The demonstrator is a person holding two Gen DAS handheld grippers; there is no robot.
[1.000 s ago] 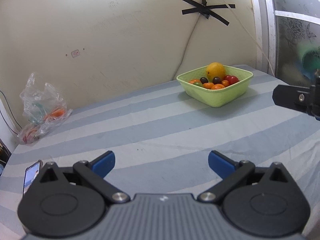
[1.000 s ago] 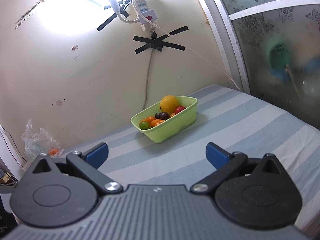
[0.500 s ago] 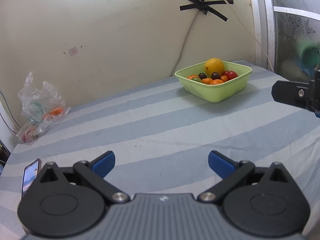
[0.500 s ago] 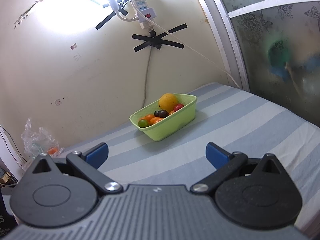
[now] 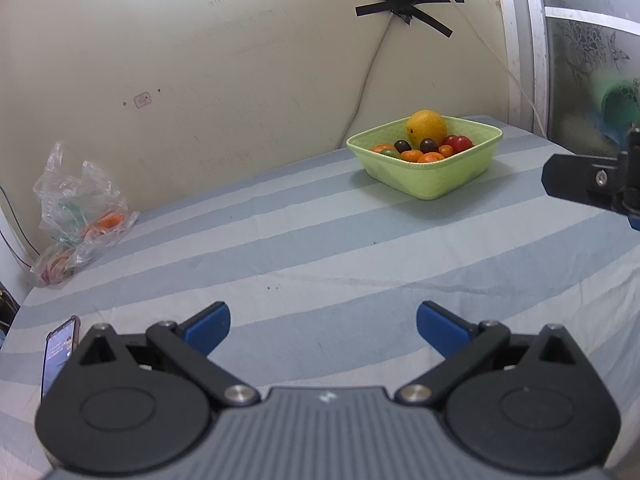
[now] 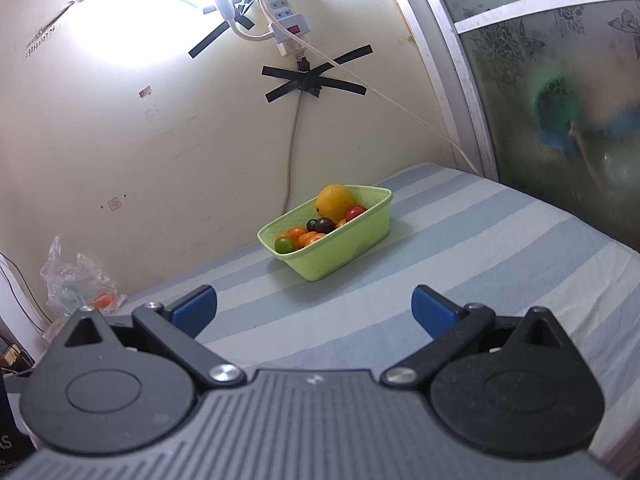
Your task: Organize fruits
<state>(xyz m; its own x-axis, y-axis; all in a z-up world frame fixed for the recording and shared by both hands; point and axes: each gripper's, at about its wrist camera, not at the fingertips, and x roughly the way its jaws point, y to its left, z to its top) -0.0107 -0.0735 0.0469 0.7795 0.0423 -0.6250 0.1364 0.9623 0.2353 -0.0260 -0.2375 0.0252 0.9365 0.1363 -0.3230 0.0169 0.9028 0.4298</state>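
A light green basket [image 5: 436,178] stands at the far right of the striped table, near the wall; it also shows in the right wrist view [image 6: 348,248]. It holds a large yellow-orange fruit [image 5: 426,126], small oranges [image 5: 420,156], dark plums [image 5: 428,145], red fruits [image 5: 460,142] and a green one [image 6: 285,244]. My left gripper [image 5: 323,326] is open and empty, well short of the basket. My right gripper [image 6: 314,308] is open and empty, also short of it. Part of the right gripper's body [image 5: 588,180] shows at the left view's right edge.
A crumpled clear plastic bag [image 5: 80,216] with orange things lies at the far left by the wall. A phone [image 5: 58,354] lies at the table's left edge. A cable and power strip [image 6: 286,26] hang on the wall behind the basket. A frosted glass panel [image 6: 560,100] bounds the right.
Both grippers have tilted slightly, so the basket sits a little higher and nearer in both views. Jaws stay open. Nothing on the table has moved.
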